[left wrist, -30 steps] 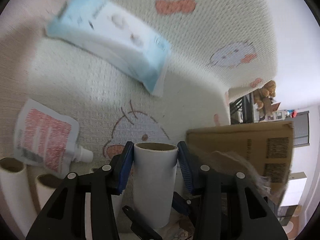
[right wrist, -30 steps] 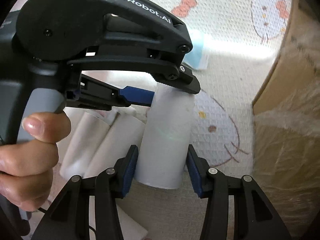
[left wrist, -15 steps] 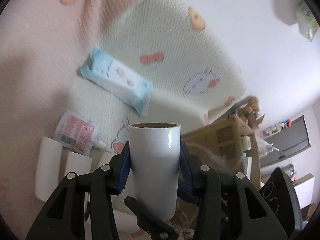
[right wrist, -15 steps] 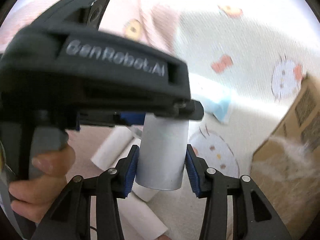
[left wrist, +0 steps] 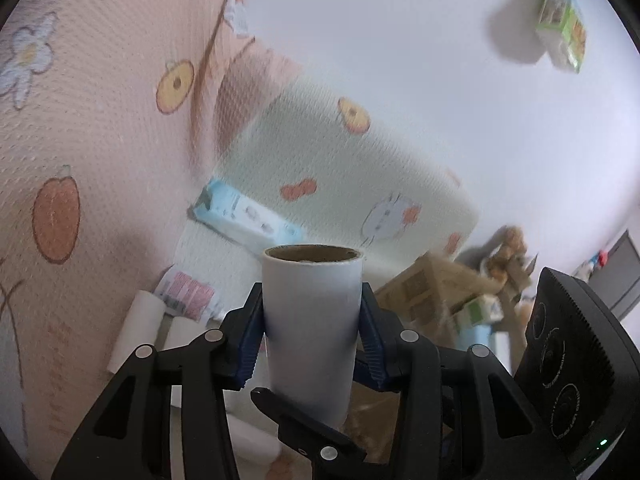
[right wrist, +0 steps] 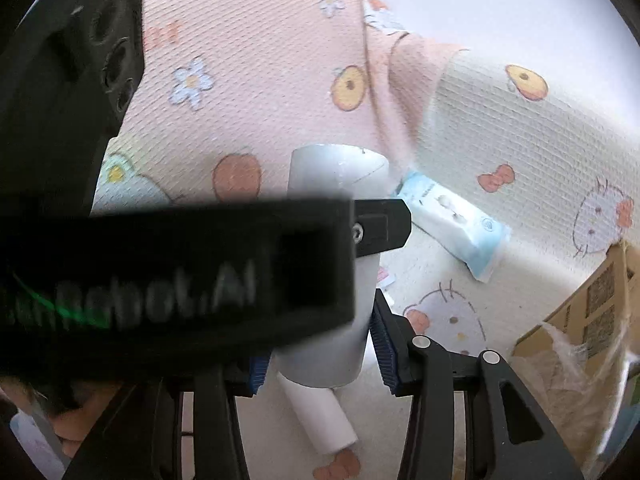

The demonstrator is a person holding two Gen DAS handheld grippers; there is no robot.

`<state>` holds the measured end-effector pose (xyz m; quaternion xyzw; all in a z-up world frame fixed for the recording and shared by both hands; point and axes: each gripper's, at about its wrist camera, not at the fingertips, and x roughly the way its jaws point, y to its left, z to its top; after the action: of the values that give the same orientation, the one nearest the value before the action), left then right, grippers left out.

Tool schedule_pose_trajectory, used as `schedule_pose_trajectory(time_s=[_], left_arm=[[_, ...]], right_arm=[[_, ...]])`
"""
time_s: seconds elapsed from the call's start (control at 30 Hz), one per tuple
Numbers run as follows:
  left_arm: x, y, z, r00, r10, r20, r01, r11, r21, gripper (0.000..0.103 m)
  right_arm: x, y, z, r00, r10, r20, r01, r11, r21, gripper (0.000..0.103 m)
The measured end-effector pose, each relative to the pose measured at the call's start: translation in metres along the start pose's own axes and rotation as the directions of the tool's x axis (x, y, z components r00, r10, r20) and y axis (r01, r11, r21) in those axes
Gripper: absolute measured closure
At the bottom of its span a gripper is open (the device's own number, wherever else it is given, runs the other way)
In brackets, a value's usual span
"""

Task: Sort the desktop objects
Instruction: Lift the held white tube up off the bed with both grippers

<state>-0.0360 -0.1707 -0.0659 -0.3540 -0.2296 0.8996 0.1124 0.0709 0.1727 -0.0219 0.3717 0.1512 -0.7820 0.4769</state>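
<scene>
Left wrist view. Your left gripper (left wrist: 312, 336) has its fingers (left wrist: 252, 332) clenched on the white roll (left wrist: 312, 312), blue pads on both sides, brown core end facing away from you. The roll is off the blanket.
- Behind the roll: a blue-and-white wipes pack (left wrist: 244, 216) on the cream cat-print blanket (left wrist: 340, 168).
- Left of the roll: a pouch with red print (left wrist: 186, 294), unreadable, and below it spare white rolls (left wrist: 138, 332) lying flat.
- Right of the roll: a cardboard box (left wrist: 436, 284), then a black housing (left wrist: 568, 360) with three round recesses.
- Far above the roll, to the right, a green carton (left wrist: 560, 40) shows against the white wall.
- Label blocks on the box are too small to read.

Right wrist view. Your right gripper (right wrist: 320, 364) grips the lower end of the same roll. Its right pad lies against the roll's side. The other pad is mostly hidden.
- The left gripper's body crosses in front of the roll and blocks its middle. White lettering on it reads "Robot.AI", blurred.
- Right of the roll are the wipes pack and the box. Under it lies one spare roll (right wrist: 320, 420).

Change from a second ago: the roll stood down among the spare rolls, with blanket filling the left view. Now it is raised, and the pink flower blanket (left wrist: 100, 120) and the wall show.
</scene>
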Motion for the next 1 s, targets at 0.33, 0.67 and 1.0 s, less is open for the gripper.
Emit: schedule_pose_trajectory(time_s=[0.33,0.67,1.0], left_arm=[[-0.034,-0.057,-0.012,0.967,0.087,0.241,-0.101,0.994,0.047,0.055],[-0.019,-0.111,0.003,0.982,0.048,0.183,-0.082,0.98,0.184,0.056],[0.041,-0.193,0.024,0.997,-0.071,0.031,0.053,0.921,0.385,0.056]], right_arm=[[-0.042,-0.013,0.027,0.996,0.066,0.065,-0.066,0.998,-0.003,0.062],[-0.092,-0.016,0.035,0.986,0.047,0.159,-0.048,0.999,0.004,0.063],[-0.113,-0.12,0.036,0.96,-0.112,0.256,0.058,0.975,0.213,0.063]])
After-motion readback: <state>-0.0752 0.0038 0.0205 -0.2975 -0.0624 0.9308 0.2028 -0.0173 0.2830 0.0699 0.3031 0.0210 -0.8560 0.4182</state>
